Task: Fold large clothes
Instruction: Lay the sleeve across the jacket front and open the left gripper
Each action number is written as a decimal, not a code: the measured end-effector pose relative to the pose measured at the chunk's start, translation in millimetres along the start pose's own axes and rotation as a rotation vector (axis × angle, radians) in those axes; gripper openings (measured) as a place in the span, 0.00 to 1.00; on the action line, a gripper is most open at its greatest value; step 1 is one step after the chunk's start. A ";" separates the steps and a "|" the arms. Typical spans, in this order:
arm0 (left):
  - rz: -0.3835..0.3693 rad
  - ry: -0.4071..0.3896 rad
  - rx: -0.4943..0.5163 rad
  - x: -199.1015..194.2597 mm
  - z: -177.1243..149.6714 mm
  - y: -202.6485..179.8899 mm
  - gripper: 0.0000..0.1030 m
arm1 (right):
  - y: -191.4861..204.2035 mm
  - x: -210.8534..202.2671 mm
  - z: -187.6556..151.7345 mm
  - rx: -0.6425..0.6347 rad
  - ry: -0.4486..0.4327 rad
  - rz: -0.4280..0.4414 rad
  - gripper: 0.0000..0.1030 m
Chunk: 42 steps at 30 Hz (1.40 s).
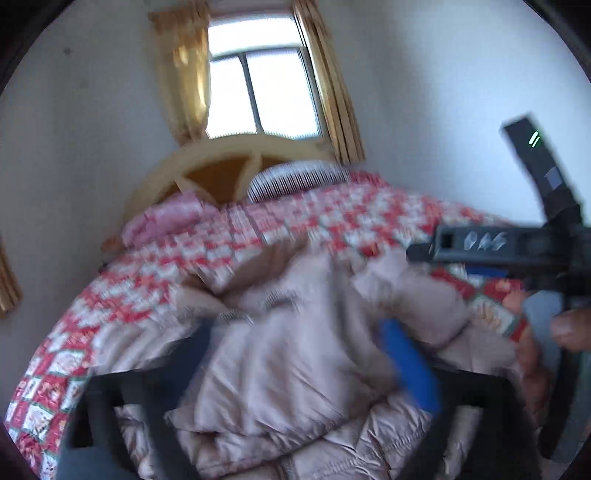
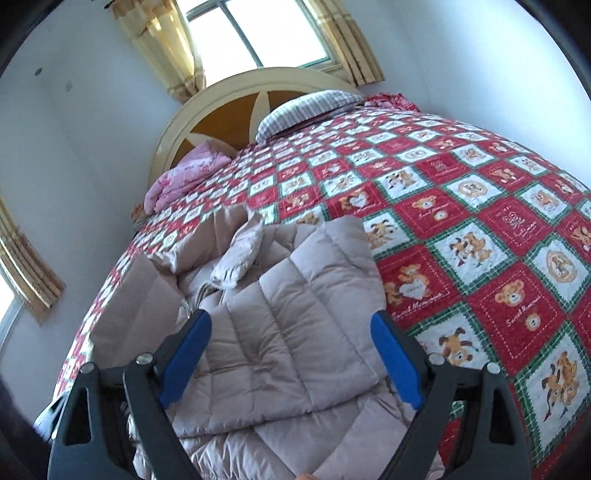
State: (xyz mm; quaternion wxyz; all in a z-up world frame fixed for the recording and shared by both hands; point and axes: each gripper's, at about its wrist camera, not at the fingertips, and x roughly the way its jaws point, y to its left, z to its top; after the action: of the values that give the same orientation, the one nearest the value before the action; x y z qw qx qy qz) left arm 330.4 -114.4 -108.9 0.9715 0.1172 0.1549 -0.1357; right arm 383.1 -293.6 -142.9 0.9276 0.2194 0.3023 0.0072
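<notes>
A beige quilted puffer jacket [image 2: 288, 332] lies partly folded on the near part of the bed. It also shows in the blurred left wrist view [image 1: 288, 362]. My right gripper [image 2: 291, 325] is open just above the jacket's folded panel, its blue pads [image 2: 397, 365] apart and empty. My left gripper [image 1: 299, 339] is open over the jacket, with one blue pad [image 1: 410, 365] showing through motion blur. The right gripper's black body [image 1: 517, 243] shows at the right of the left wrist view.
The bed has a red, white and green checked quilt [image 2: 480, 221] with bear prints. A striped pillow [image 2: 306, 107], a pink folded blanket [image 2: 184, 173] and a cream headboard [image 2: 236, 96] are at the far end. A curtained window [image 2: 255, 33] is behind.
</notes>
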 end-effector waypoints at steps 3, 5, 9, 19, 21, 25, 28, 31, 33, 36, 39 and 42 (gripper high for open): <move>0.020 -0.014 0.027 -4.1 3.2 4.4 0.99 | 2.9 -1.9 3.1 0.016 -0.017 0.012 0.88; 0.051 -0.004 -0.002 -4.3 5.4 21.0 0.99 | 9.0 -3.3 3.8 0.007 -0.030 0.020 0.88; 0.148 0.032 -0.087 5.6 2.1 77.5 0.99 | 25.4 -7.1 2.0 -0.034 -0.033 0.036 0.88; 0.335 0.313 -0.364 98.5 -38.5 237.7 0.99 | 107.8 66.5 -21.1 -0.305 0.197 0.076 0.75; 0.314 0.427 -0.372 125.6 -58.4 249.0 0.99 | 108.5 86.2 -37.0 -0.353 0.248 0.027 0.71; 0.291 0.528 -0.415 144.8 -101.8 258.7 0.99 | 95.3 98.2 -68.3 -0.442 0.257 -0.024 0.71; 0.284 0.518 -0.435 144.0 -108.7 259.1 0.99 | 91.0 98.0 -73.9 -0.447 0.247 -0.030 0.71; 0.314 0.495 -0.435 135.3 -103.6 258.9 0.99 | 93.4 98.0 -82.5 -0.479 0.236 -0.071 0.71; 0.384 0.418 -0.433 113.3 -86.7 254.3 0.99 | 98.3 98.3 -85.6 -0.497 0.222 -0.092 0.71; 0.361 0.314 -0.456 89.1 -53.9 242.9 0.99 | 98.9 99.0 -85.8 -0.491 0.216 -0.095 0.71; 0.259 0.284 -0.424 88.0 -23.3 216.8 0.99 | 99.2 100.1 -84.0 -0.491 0.209 -0.097 0.71; 0.309 0.374 -0.352 120.1 -22.2 196.1 0.99 | 100.1 99.9 -84.5 -0.489 0.203 -0.098 0.71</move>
State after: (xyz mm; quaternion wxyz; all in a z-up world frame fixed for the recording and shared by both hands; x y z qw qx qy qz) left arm 493.1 47.8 -133.0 0.9406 -0.0077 0.3328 0.0666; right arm 429.1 -154.5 -218.3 0.9173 -0.0277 0.3931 0.0571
